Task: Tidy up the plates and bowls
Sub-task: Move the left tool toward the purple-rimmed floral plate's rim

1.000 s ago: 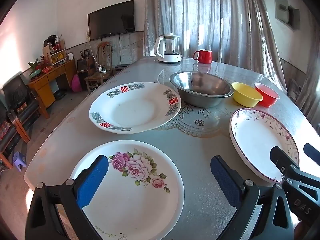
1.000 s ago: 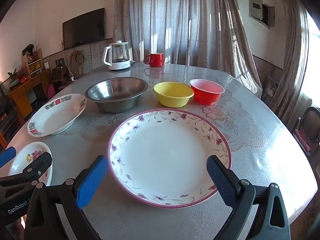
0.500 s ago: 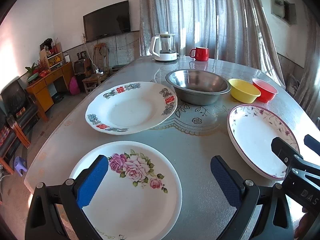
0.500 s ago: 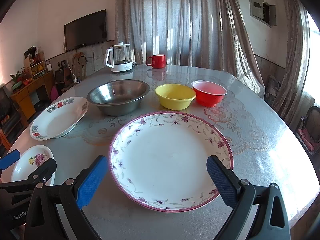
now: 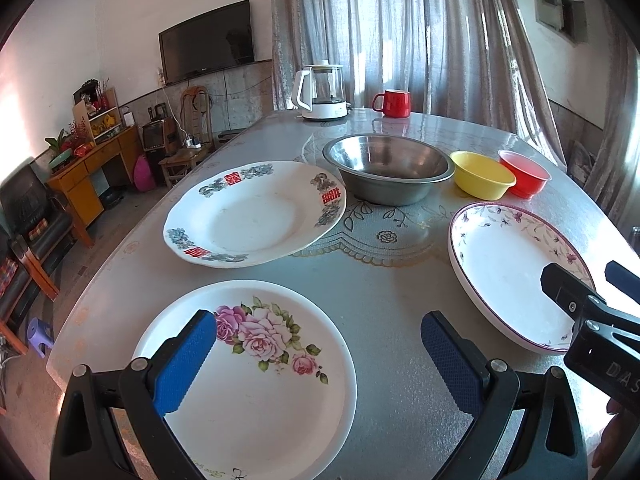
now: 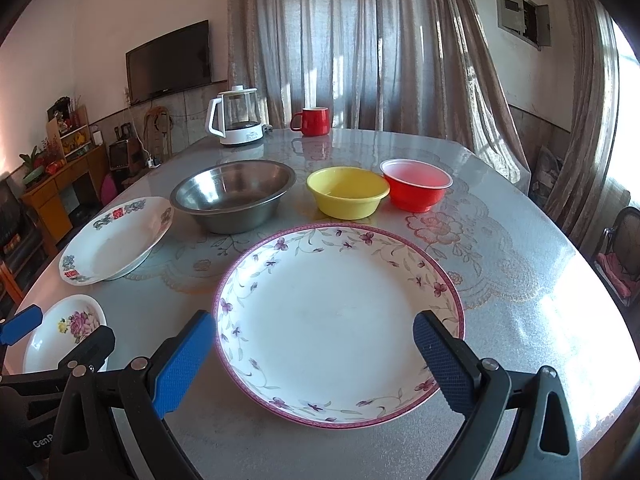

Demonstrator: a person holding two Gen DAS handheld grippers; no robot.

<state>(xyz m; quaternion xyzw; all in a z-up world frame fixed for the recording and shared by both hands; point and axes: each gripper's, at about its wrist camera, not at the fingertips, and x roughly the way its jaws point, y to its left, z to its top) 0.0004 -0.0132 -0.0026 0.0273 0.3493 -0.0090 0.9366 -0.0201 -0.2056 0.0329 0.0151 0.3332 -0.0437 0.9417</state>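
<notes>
My left gripper (image 5: 316, 328) is open, its blue pads hovering over the near edge of a white rose-pattern plate (image 5: 256, 380) at the table's front left. The right gripper (image 6: 314, 320) is open too, straddling the near rim of a large purple-rimmed floral plate (image 6: 336, 320). Farther back lies a white plate with red characters (image 5: 248, 216), its far edge close against a steel bowl (image 5: 388, 168). A yellow bowl (image 6: 348, 192) and a red bowl (image 6: 416, 184) sit side by side to the right of the steel one. Nothing is held.
A white kettle (image 5: 320, 92) and a red mug (image 5: 394, 103) stand at the far end of the glass-topped table (image 6: 520, 280). A chair (image 6: 616, 256) stands off the right edge. A wooden cabinet (image 5: 92, 176) and seating line the room's left side.
Both views have drifted only slightly. Both grippers stay open over their plates, and nothing on the table has moved.
</notes>
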